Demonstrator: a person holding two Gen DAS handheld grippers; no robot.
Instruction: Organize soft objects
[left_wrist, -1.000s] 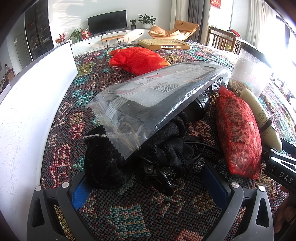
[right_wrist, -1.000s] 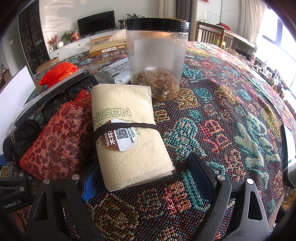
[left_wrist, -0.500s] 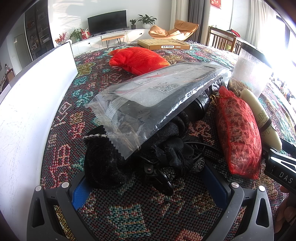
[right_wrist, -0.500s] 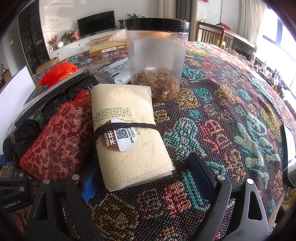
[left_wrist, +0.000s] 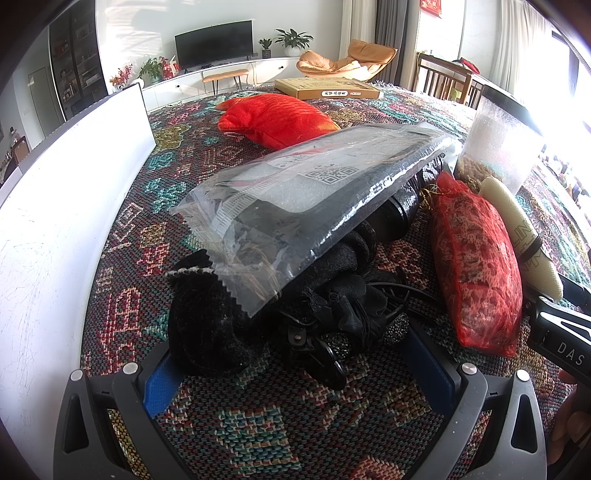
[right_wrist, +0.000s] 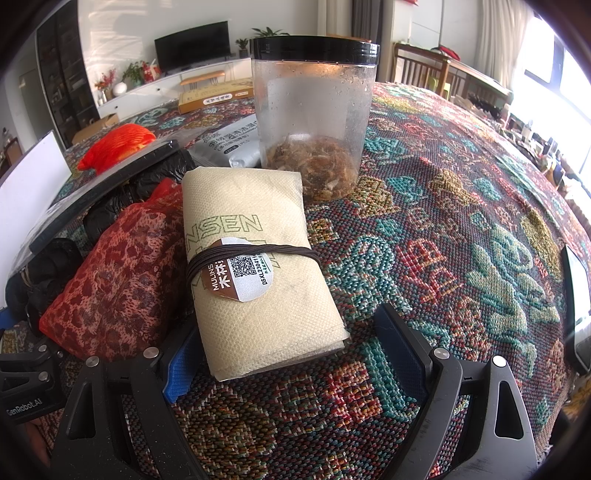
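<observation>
On the patterned cloth (right_wrist: 461, 206) lie two red mesh pouches (left_wrist: 476, 266), one cream folded cloth bundle (right_wrist: 255, 273), one black knit heap (left_wrist: 207, 325). The left gripper (left_wrist: 299, 373) gapes wide around the heap; the right gripper (right_wrist: 291, 350) gapes wide, its left pad touching the bundle, gripping nothing.

bare cloth (right_wrist: 461, 221) right of the jar (right_wrist: 314, 122); left side crowded.

A clear jar (right_wrist: 314, 122) with a black lid stood upright on the patterned cloth (right_wrist: 461, 229), brown scraps at its bottom. A flat yellow box (left_wrist: 327, 88) lay at the far edge, and a white board (left_wrist: 66, 192) (long, upright) ran along the left. Beyond were a TV (left_wrist: 214, 46), a tan chair (left_wrist: 347, 59) and potted plants (left_wrist: 291, 38).
</observation>
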